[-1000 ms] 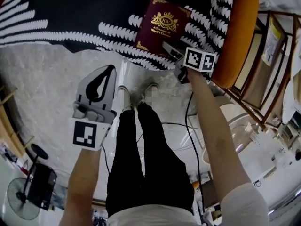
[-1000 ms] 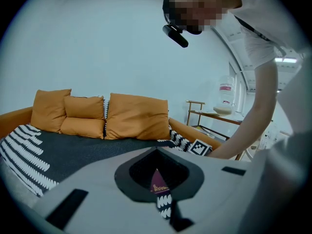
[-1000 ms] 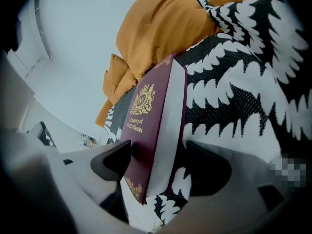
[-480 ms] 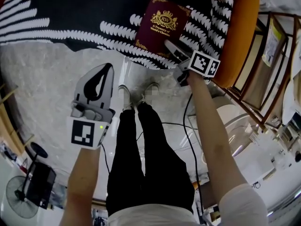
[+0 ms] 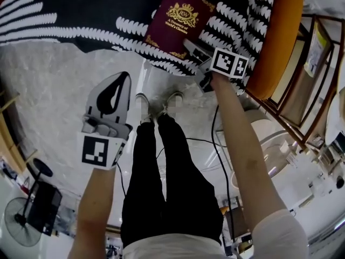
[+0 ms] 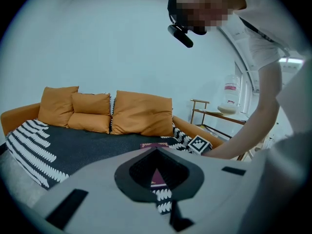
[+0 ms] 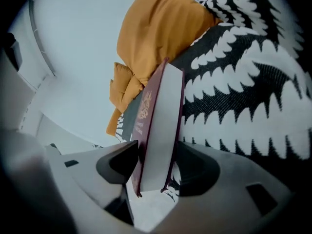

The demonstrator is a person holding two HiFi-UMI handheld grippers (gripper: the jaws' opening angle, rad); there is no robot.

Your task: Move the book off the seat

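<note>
Two hand-held grippers, one book, one seat.

1. Left gripper, eight o'clock in the head view: jaws together with nothing in them. It hangs over the pale marble floor, beside the person's legs.
2. Right gripper, one o'clock: jaws have just been closing and are now clamped on the book's near corner. One pad sits on the crested front cover, the other on the back board.
3. Maroon hardback book, twelve o'clock: over the seat's front edge, on the black-and-white patterned throw. Whether it has lifted clear of the throw cannot be told.

Progress, as judged: grasp made; lifting and carrying off the seat remain.

Room for moving: open floor from six to nine o'clock offers the freest path. The orange sofa arm at two o'clock stands just beside the right gripper, with a wooden rack beyond it. A floor cable runs at five o'clock. The orange cushions at the seat's back are well apart from the book.
</note>
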